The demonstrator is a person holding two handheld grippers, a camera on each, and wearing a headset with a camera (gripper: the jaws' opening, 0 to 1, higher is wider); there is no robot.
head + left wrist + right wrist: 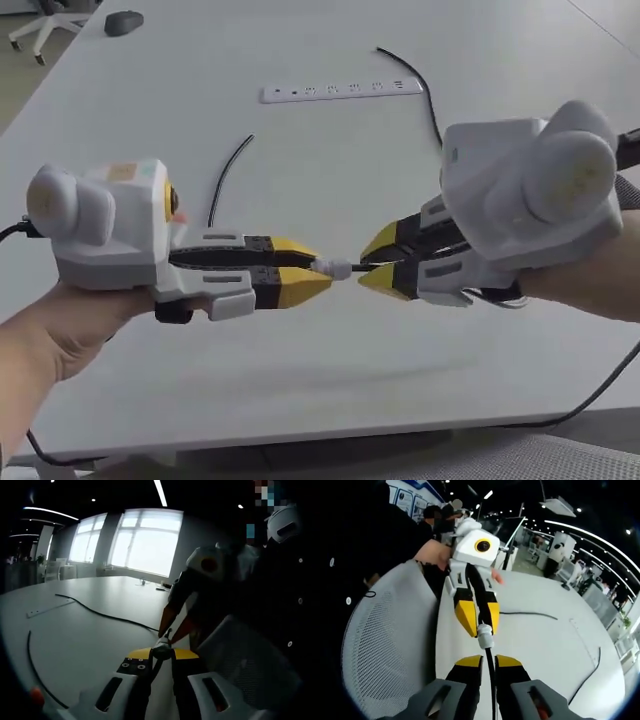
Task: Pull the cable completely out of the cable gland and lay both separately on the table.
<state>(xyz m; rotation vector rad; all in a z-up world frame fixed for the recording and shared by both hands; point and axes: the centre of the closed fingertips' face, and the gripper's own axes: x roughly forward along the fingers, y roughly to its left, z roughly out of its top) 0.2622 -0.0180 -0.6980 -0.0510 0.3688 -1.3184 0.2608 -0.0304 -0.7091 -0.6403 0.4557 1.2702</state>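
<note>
Above the table's near edge my two grippers face each other, tip to tip. My left gripper is shut on the white cable gland, which pokes out past its yellow tips. A thin black cable runs from the gland into my right gripper, which is shut on it. In the left gripper view the gland sits between my left gripper's tips. In the right gripper view the cable passes between my right gripper's jaws up to the gland.
A white power strip lies far back on the grey table. Two loose black cables lie near it. A mouse rests at the far left corner. A mesh chair stands close to the table's near edge.
</note>
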